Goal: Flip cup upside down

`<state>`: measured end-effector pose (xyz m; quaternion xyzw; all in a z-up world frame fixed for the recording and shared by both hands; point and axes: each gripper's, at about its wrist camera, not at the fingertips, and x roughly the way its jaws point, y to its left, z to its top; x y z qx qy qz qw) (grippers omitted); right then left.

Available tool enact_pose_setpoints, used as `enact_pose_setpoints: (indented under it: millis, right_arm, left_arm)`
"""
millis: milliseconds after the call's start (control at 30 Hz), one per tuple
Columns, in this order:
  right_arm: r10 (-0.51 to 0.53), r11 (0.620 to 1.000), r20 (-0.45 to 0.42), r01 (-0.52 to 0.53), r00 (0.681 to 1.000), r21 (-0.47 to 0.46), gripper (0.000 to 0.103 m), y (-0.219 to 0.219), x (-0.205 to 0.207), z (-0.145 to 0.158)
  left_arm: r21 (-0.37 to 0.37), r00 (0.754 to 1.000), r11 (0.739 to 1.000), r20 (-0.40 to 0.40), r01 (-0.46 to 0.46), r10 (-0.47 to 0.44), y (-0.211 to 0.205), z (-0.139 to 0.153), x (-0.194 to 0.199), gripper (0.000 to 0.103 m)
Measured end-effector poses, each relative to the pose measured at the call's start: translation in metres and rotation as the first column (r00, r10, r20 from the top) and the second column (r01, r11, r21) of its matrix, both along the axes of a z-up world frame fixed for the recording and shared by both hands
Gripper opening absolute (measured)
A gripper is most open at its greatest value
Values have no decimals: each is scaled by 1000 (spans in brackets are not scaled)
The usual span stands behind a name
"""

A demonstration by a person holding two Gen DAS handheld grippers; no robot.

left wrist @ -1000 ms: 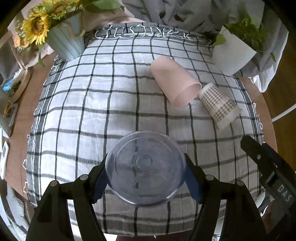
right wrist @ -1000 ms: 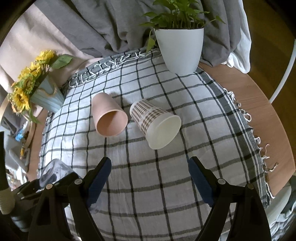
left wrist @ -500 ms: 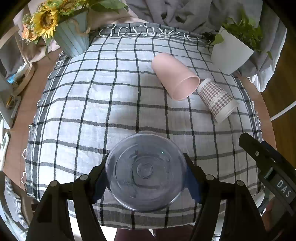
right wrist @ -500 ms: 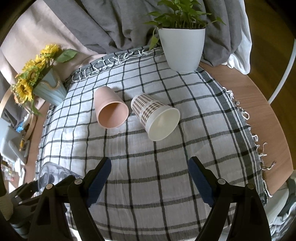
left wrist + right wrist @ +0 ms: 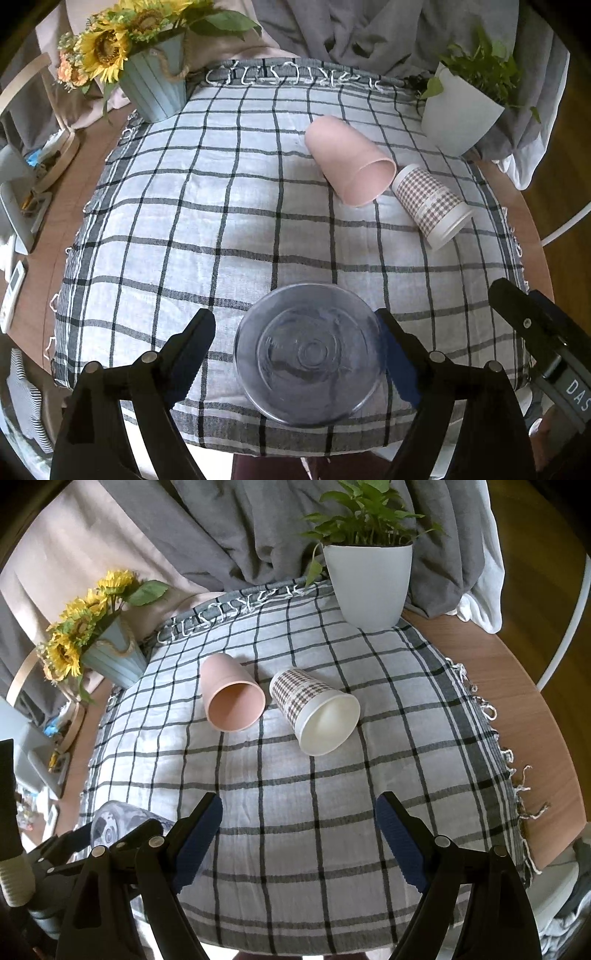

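With the left gripper point(image 5: 295, 354) spread, its left finger clear of the clear cup point(image 5: 308, 354), we withdraw straight; right gripper point(image 5: 299, 834) gapes empty.

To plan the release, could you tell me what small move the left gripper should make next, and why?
Probably back the left gripper straight off the clear cup: its fingers stand open, with cloth showing beside one, and the cup's base faces the camera, so it looks flipped.
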<state>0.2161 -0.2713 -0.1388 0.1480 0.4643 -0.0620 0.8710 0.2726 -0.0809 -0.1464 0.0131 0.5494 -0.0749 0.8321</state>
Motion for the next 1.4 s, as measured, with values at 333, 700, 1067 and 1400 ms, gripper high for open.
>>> enact_pose_setpoints:
  millis: [333,700,1067,1400]
  right_arm:
    - [-67,996,89,72,994,-51,90,3,-24,28]
    - [-84,987,249,116,965,-115,92,51,-83,86]
    - [-88,974,339,152,937,-168,92,114,-161,112]
    - [-86,961,381,178,920,-212,92,144,-212,123]
  left_arm:
    - [-12,979,999,198,50,-46,12,42,-31,100]
    - [-5,894,1000,448,-11,12,77,106,-99,103]
    - [-33,836,999,549,12,8,129,131,-175,103]
    - [-30,798,1000,602,-3,20,145,141,-206,103]
